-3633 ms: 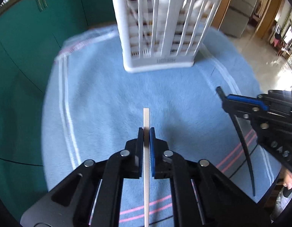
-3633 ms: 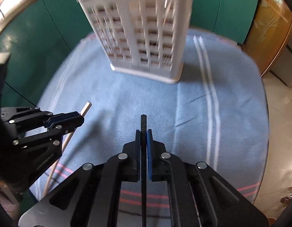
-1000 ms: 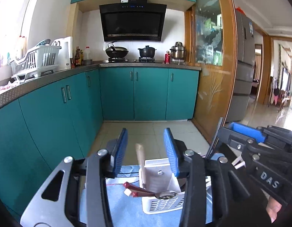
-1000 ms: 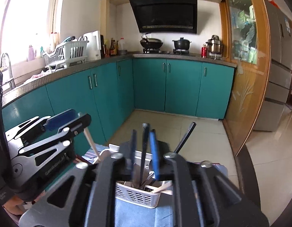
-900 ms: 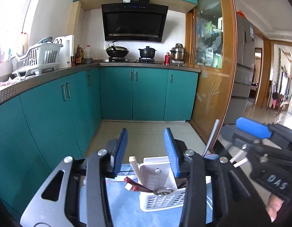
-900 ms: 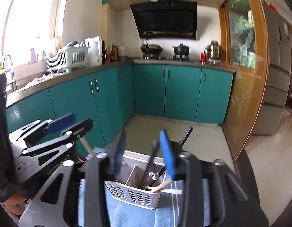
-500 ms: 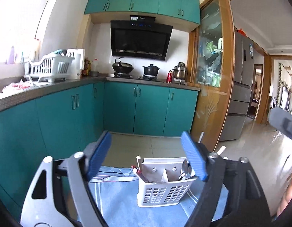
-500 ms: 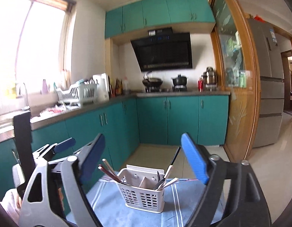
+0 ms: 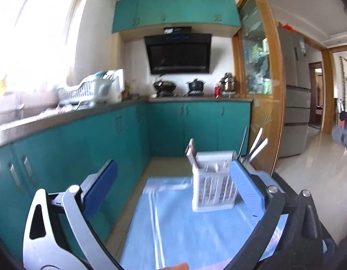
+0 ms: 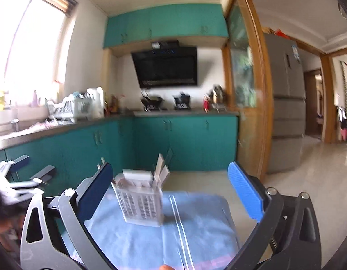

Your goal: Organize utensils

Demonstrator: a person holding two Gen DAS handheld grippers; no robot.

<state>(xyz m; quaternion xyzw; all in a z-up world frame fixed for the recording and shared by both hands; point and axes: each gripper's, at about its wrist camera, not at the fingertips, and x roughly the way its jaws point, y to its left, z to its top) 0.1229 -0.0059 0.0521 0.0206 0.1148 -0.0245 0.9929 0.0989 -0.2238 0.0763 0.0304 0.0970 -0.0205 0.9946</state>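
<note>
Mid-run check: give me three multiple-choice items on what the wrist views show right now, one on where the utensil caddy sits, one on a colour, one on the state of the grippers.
1. Where does the white caddy stand?
A. on the blue cloth
B. on the kitchen counter
C. on the floor tiles

2. What colour are the lower cabinets?
A. white
B. teal
C. brown

3. How do the left gripper and right gripper stand?
A. both shut on utensils
B. only the left open
C. both open and empty

Answers: 1 A, the caddy stands upright on the cloth in both views. 2 B, the cabinet doors under the counter are teal. 3 C, each pair of blue pads is spread wide with nothing between them.
</note>
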